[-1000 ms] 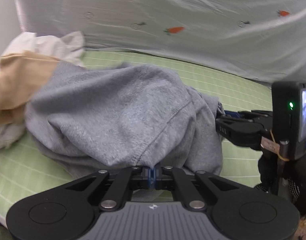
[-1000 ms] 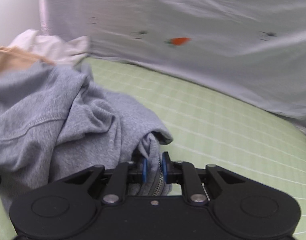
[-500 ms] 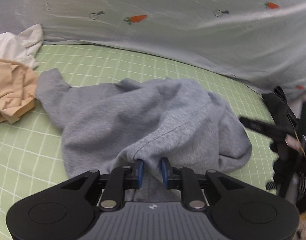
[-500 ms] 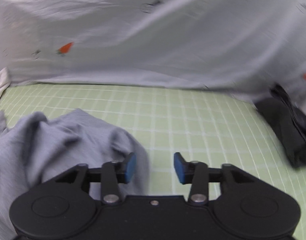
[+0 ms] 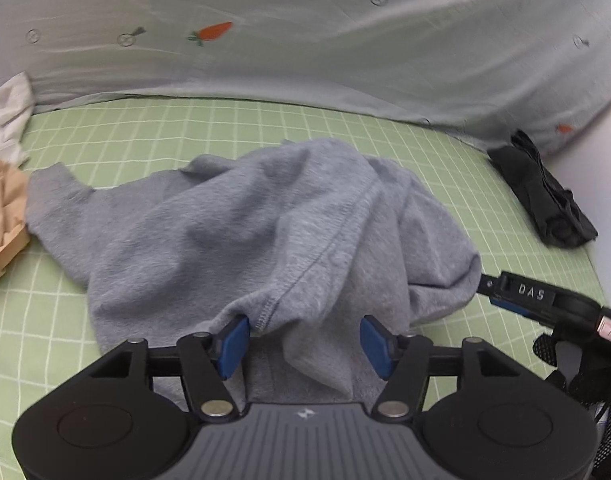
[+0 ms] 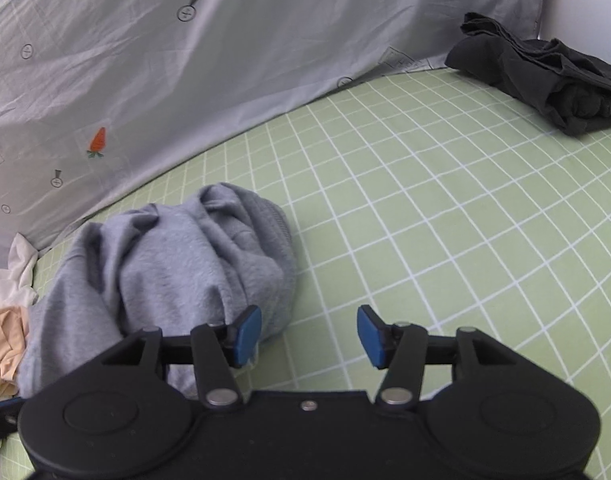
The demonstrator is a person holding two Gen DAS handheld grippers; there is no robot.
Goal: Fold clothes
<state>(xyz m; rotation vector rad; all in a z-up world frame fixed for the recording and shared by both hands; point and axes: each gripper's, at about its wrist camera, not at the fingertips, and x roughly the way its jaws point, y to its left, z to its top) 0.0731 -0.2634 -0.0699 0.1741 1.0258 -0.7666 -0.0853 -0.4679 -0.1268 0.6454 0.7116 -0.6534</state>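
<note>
Green checked sheet [image 6: 445, 216] covers the bed, backed by a pale grey carrot-print cloth [image 5: 305, 40]. Crumpled on it lies the grey sweatshirt [image 5: 245, 232], its hem between the spread jaws of the left gripper [image 5: 305, 344]. The right gripper [image 6: 309, 334], also spread, holds nothing, the sweatshirt at its 10 o'clock. Only the right view shows the black garment [image 6: 545, 76] fully, at 1 o'clock; a beige garment [image 5: 1, 224] sits at the left view's 9 o'clock.

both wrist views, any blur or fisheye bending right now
Left wrist view: sharp on the grey sweatshirt; the sheet's grid lines bow, corners dark. Right wrist view: also sharp; grid lines fan and curve strongly toward the black garment, corners vignetted.
</note>
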